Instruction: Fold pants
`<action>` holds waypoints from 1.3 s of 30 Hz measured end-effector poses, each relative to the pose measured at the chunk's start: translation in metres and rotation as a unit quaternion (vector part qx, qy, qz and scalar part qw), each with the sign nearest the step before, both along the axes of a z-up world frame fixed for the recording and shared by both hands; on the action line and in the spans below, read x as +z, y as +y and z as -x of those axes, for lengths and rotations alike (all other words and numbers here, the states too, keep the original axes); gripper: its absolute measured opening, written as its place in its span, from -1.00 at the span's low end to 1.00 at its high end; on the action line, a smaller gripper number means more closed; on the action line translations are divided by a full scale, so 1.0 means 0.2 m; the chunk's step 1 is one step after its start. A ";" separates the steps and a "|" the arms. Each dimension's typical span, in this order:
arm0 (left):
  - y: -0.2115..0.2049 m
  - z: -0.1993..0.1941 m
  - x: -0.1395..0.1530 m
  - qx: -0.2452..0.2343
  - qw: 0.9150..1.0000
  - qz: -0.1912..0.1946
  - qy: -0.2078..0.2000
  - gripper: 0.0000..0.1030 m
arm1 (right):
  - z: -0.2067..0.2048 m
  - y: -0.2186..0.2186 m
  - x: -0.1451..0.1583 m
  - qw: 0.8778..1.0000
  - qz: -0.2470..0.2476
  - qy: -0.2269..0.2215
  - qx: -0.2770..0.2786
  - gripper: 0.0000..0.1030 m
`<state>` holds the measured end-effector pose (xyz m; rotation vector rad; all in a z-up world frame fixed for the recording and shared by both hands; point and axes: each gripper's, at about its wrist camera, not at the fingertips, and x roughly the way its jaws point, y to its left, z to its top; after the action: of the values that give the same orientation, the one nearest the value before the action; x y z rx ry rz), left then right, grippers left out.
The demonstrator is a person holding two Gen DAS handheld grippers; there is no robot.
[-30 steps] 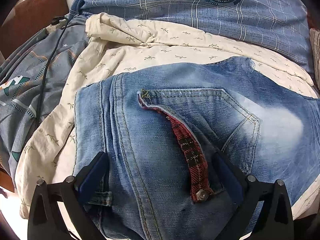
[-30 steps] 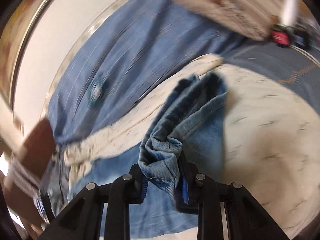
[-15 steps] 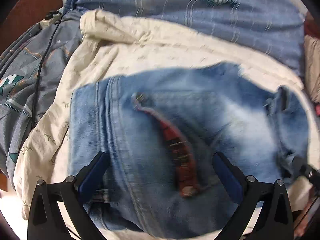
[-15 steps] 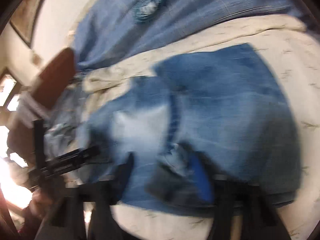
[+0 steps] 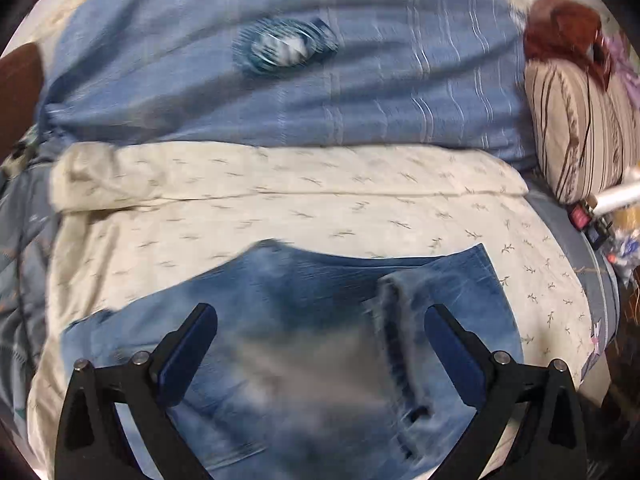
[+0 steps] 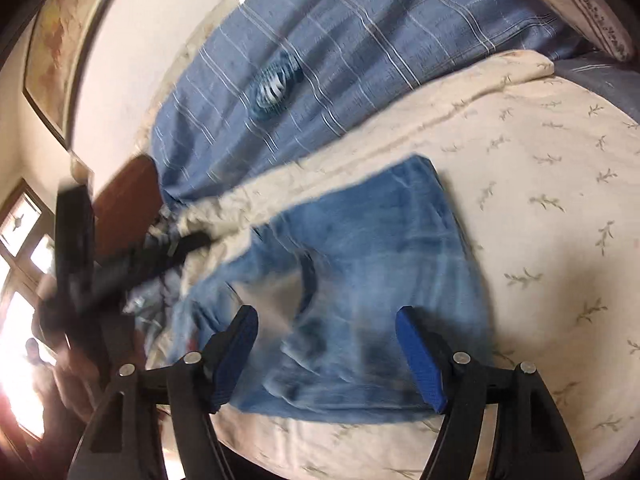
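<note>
The blue denim pants [image 5: 304, 344] lie folded into a compact stack on the cream patterned blanket [image 5: 280, 208]; they also show in the right wrist view [image 6: 360, 264]. A folded leg end [image 5: 400, 320] lies on top of the stack at the right. My left gripper [image 5: 320, 328] is open and empty just above the pants. My right gripper [image 6: 326, 336] is open and empty over the near edge of the pants. The left gripper appears blurred at the left of the right wrist view [image 6: 132, 264].
A blue striped quilt [image 5: 280, 80] lies behind the blanket. A striped pillow [image 5: 580, 136] and small clutter [image 5: 600, 216] sit at the right. A brown headboard [image 6: 120, 204], a wall and a window [image 6: 24, 240] are at the left.
My right gripper has let go of the denim leg end, laid it on the stack and opened. The left gripper has drawn back and turned right; the pocket is covered now.
</note>
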<state>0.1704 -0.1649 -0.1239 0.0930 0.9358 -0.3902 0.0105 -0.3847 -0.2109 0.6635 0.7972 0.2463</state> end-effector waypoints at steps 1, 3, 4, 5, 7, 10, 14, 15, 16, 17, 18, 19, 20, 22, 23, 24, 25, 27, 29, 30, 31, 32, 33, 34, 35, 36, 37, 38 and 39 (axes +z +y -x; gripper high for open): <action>-0.06 -0.03 -0.02 -0.008 1.000 0.003 0.010 0.76 | 0.00 -0.01 -0.02 1.000 0.004 0.011 0.003 0.38; -0.18 -0.09 -0.05 -0.017 0.999 0.006 0.028 0.63 | -0.01 0.00 -0.04 1.000 0.009 0.022 0.013 0.37; -0.21 -0.11 -0.07 -0.020 0.999 0.005 0.030 0.63 | 0.00 0.00 -0.06 1.000 0.011 0.021 0.018 0.37; -0.26 -0.14 -0.09 -0.026 0.999 -0.006 0.033 0.63 | -0.01 0.01 -0.06 1.000 0.013 0.019 0.021 0.37; -0.36 -0.17 -0.18 -0.020 0.997 -0.064 0.037 0.56 | -0.01 0.03 -0.07 0.999 0.017 0.022 0.029 0.37; -0.42 -0.21 -0.32 -0.025 0.991 -0.126 0.040 0.41 | -0.04 0.05 -0.10 0.998 0.026 0.048 0.035 0.38; -0.42 -0.24 -0.36 -0.011 0.985 -0.172 -0.018 0.41 | -0.06 0.07 -0.12 0.996 0.036 0.060 0.046 0.38; -0.43 -0.25 -0.37 -0.006 0.982 -0.187 -0.028 0.41 | -0.06 0.07 -0.12 0.996 0.038 0.061 0.051 0.38; -0.41 -0.27 -0.37 0.001 0.981 -0.189 -0.031 0.39 | -0.07 0.08 -0.12 0.996 0.039 0.061 0.057 0.38; -0.39 -0.30 -0.35 0.010 0.982 -0.187 -0.027 0.28 | -0.07 0.09 -0.12 0.995 0.039 0.059 0.065 0.38; -0.36 -0.31 -0.34 0.017 0.983 -0.179 -0.021 0.23 | -0.07 0.10 -0.12 0.995 0.043 0.058 0.068 0.38; -0.34 -0.32 -0.32 0.020 0.985 -0.168 -0.017 0.20 | -0.06 0.11 -0.12 0.995 0.049 0.055 0.070 0.37; -0.31 -0.31 -0.30 0.022 0.988 -0.153 -0.016 0.20 | -0.07 0.12 -0.11 0.995 0.048 0.053 0.070 0.37; -0.23 -0.28 -0.22 0.027 0.991 -0.126 -0.031 0.20 | -0.06 0.10 -0.09 0.996 0.016 0.038 0.073 0.37; -0.19 -0.26 -0.18 0.026 0.993 -0.113 -0.038 0.20 | -0.05 0.10 -0.07 0.997 0.005 0.029 0.075 0.37; -0.15 -0.23 -0.15 0.023 0.993 -0.104 -0.042 0.20 | -0.04 0.11 -0.05 0.997 0.000 0.015 0.075 0.37; -0.12 -0.20 -0.13 0.015 0.994 -0.097 -0.043 0.20 | -0.04 0.11 -0.03 0.998 0.009 0.001 0.070 0.37; -0.08 -0.14 -0.12 -0.009 0.994 -0.100 -0.035 0.20 | -0.03 0.13 -0.02 0.998 0.035 -0.006 0.057 0.37; -0.07 -0.07 -0.14 -0.035 0.993 -0.105 -0.027 0.20 | -0.05 0.16 -0.03 0.997 0.070 0.001 0.037 0.37; -0.06 -0.03 -0.15 -0.048 0.993 -0.102 -0.021 0.20 | -0.06 0.17 -0.04 0.996 0.086 0.006 0.030 0.37; -0.06 0.00 -0.16 -0.057 0.993 -0.100 -0.015 0.20 | -0.08 0.19 -0.05 0.995 0.099 0.011 0.028 0.37; -0.07 0.03 -0.18 -0.063 0.993 -0.098 -0.007 0.20 | -0.09 0.20 -0.05 0.993 0.111 0.016 0.031 0.37; -0.07 0.05 -0.19 -0.066 0.993 -0.097 -0.001 0.20 | -0.10 0.22 -0.06 0.992 0.121 0.021 0.036 0.37; -0.08 0.06 -0.21 -0.068 0.993 -0.098 0.004 0.20 | -0.11 0.26 -0.08 0.989 0.134 0.027 0.050 0.37; -0.09 0.07 -0.22 -0.069 0.993 -0.099 0.005 0.20 | -0.11 0.30 -0.09 0.987 0.143 0.028 0.062 0.37; -0.11 0.07 -0.23 -0.068 0.992 -0.102 0.004 0.20 | -0.11 0.33 -0.09 0.985 0.154 0.025 0.075 0.37; -0.11 0.06 -0.23 -0.066 0.992 -0.104 0.004 0.20 | -0.11 0.38 -0.09 0.981 0.170 0.016 0.095 0.37; -0.11 0.05 -0.23 -0.061 0.993 -0.104 0.005 0.20 | -0.10 0.41 -0.10 0.979 0.171 0.012 0.112 0.37; -0.12 0.03 -0.22 -0.055 0.993 -0.101 0.007 0.20 | -0.09 0.43 -0.10 0.977 0.166 0.008 0.134 0.38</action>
<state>0.1635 -0.1889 -0.1686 0.3278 0.9845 -0.3976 0.0287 -0.2980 -0.2301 0.2421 0.9176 0.3427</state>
